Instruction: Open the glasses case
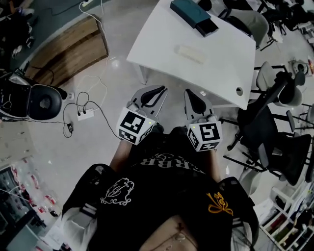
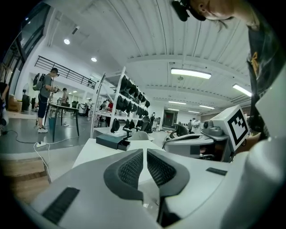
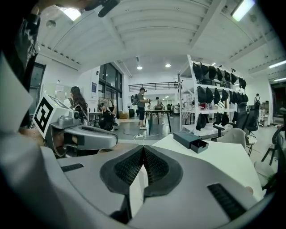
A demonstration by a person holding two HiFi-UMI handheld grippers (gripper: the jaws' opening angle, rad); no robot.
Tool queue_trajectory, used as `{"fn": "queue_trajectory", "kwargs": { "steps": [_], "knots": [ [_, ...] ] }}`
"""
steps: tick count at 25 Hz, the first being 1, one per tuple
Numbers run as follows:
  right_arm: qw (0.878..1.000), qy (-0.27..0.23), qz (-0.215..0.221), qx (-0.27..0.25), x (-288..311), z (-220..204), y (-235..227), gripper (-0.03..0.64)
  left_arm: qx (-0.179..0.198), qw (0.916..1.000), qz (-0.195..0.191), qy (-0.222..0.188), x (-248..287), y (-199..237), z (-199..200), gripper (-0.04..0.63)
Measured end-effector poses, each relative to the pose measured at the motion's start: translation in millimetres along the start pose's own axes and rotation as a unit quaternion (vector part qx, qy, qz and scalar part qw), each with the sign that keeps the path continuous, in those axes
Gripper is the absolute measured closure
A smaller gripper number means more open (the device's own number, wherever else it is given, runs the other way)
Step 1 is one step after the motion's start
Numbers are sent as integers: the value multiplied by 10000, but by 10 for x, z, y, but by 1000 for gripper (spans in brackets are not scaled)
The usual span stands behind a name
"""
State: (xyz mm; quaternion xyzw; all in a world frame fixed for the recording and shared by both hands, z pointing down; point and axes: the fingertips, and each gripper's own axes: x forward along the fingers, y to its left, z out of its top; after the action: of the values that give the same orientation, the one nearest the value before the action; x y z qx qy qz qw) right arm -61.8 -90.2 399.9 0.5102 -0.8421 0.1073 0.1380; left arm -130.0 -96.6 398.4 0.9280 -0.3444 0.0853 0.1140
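Lying on table [image 1: 221, 66], glasses case [image 1: 190, 53] sits beyond left tool [image 1: 161, 90], right tool [image 1: 189, 93].

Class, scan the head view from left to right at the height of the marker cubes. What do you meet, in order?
In order: white power strip → left hand-held gripper → right hand-held gripper → black office chair.

A white table [image 1: 157, 46] carries a dark teal box [image 1: 193, 14] at its far edge and a white oblong case [image 1: 190, 53] near its middle.
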Motion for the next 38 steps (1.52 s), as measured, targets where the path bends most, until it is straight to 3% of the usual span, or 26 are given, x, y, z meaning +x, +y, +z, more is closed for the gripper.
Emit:
{"fn": "queue_trajectory", "kwargs": {
  "steps": [11,18,27,33,38],
  "knots": [
    [9985,220,-485,121,228,-176,-809,603,13,9987,-377,329,750,10,-23,557],
    [9985,194,-495,-142,703,-131,-1541,603,99,9991,-112,402,1308,281,92,557],
    [9941,1019,-127,-344,1453,-600,-2297,546,62,9975,302,634,2013,673,144,557],
    [9784,1658,126,-1231,1968,-1046,-2524,454,11,9950,425,902,2263,912,41,557],
    [9457,2333,500,-2205,2206,-1433,-2587,388,1,9921,493,1154,2446,1068,-109,557]
  ]
}}
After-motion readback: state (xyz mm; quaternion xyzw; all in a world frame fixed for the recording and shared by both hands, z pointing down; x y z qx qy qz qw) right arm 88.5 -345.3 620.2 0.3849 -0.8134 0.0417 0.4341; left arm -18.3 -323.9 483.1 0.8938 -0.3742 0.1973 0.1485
